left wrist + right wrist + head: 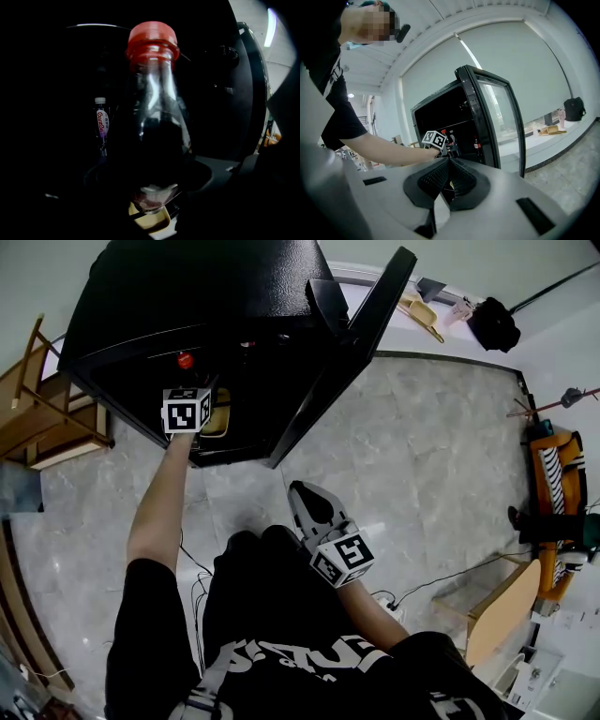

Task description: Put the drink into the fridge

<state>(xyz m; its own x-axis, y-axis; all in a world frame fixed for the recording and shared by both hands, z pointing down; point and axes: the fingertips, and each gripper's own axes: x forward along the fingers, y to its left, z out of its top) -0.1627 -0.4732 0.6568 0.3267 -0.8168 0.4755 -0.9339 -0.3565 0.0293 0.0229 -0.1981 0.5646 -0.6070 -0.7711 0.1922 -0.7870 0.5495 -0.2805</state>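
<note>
Reaching into the open black fridge (187,296) at eleven o'clock in the head view, the left gripper (194,409) is at the end of an outstretched arm, its jaws just inside the dark opening. We look along those jaws in the left gripper view and the drink bottle (153,136) fills the middle. The jaws are clenched on its lower body, and it stands upright with dark liquid inside and its red cap (153,41) up at twelve o'clock. So the drink is inside the fridge's mouth, held by the gripper; whether its base rests on a shelf, we cannot tell in this darkness.

At nine o'clock of the drink, deeper in, a small bottle (101,123) with a white cap and a purple label stands upright, well apart from it.

The fridge door (352,352) hangs wide open toward one o'clock over the grey stone floor (431,446).

The right gripper (309,505) sits low at six o'clock, close to our body and well apart from the fridge. Its own view shows the ribbed pads (436,176) pressed together with nothing between them.
</note>
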